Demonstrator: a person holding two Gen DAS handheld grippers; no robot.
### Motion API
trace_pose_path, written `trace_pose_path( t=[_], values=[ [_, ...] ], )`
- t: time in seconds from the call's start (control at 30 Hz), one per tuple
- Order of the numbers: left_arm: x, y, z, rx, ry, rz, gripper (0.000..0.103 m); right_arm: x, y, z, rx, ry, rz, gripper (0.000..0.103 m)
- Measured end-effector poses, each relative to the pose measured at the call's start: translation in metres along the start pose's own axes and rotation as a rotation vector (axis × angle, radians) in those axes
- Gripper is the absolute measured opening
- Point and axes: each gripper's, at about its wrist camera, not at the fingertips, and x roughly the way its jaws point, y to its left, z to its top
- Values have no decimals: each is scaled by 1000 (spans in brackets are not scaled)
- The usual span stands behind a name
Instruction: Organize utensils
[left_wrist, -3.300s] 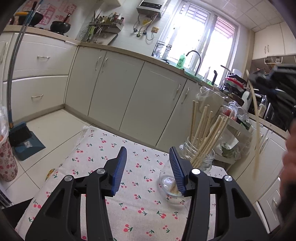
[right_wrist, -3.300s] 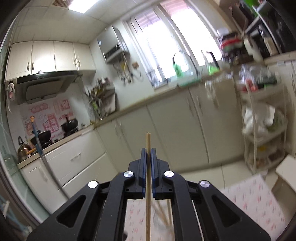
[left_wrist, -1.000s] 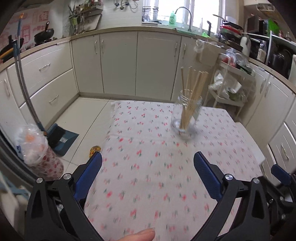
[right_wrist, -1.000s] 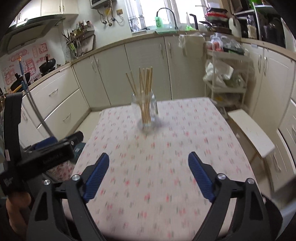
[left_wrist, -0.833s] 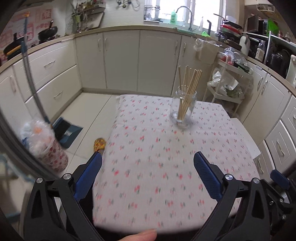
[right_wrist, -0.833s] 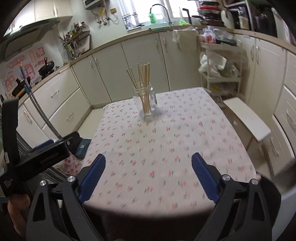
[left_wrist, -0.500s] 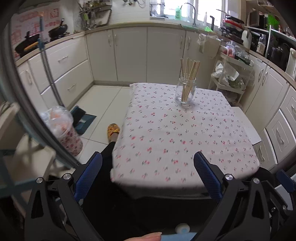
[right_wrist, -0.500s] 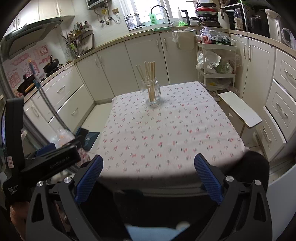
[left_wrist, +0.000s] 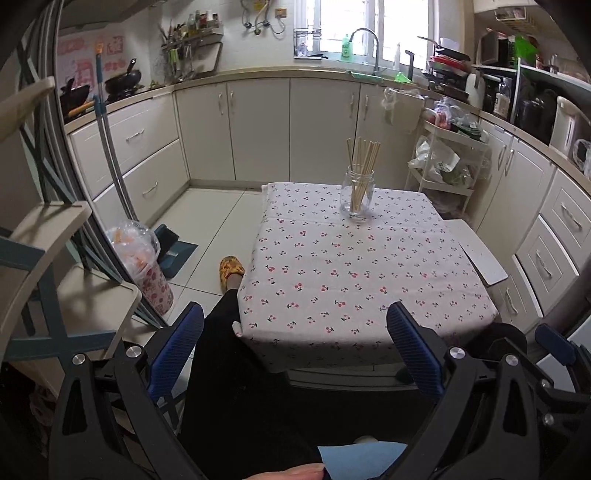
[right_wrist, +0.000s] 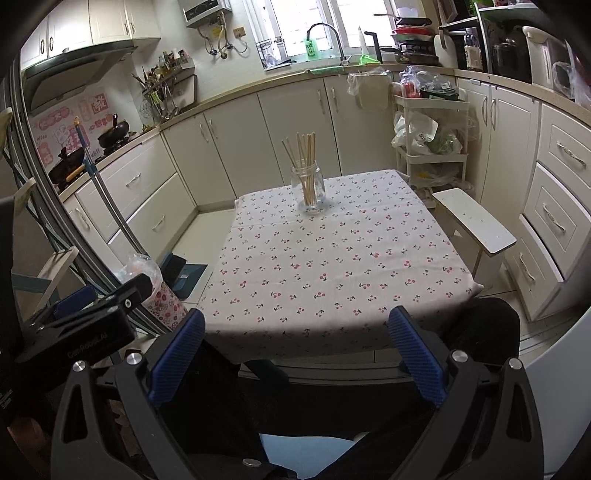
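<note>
Toward the far edge of the cherry-print table, well beyond both wide-spread, empty grippers, left gripper and right gripper, stands one glass jar holding a bundle of wooden chopsticks, too overlapped to count.

Both wrist views look forward and downward from beyond the near edge of the table — set well back from it, over the person's dark-clad legs. The left view sits further left, the right further right; both share the cherry-print tabletop, the chopstick jar and the cabinets behind.
</note>
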Motion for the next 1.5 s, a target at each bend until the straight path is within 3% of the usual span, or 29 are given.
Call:
trace_pose_path(
  t=[1.5],
  values=[
    [-29,8,-2,-26,-65,-9,95,-28,10,2,-43,-63,10,96]
  ],
)
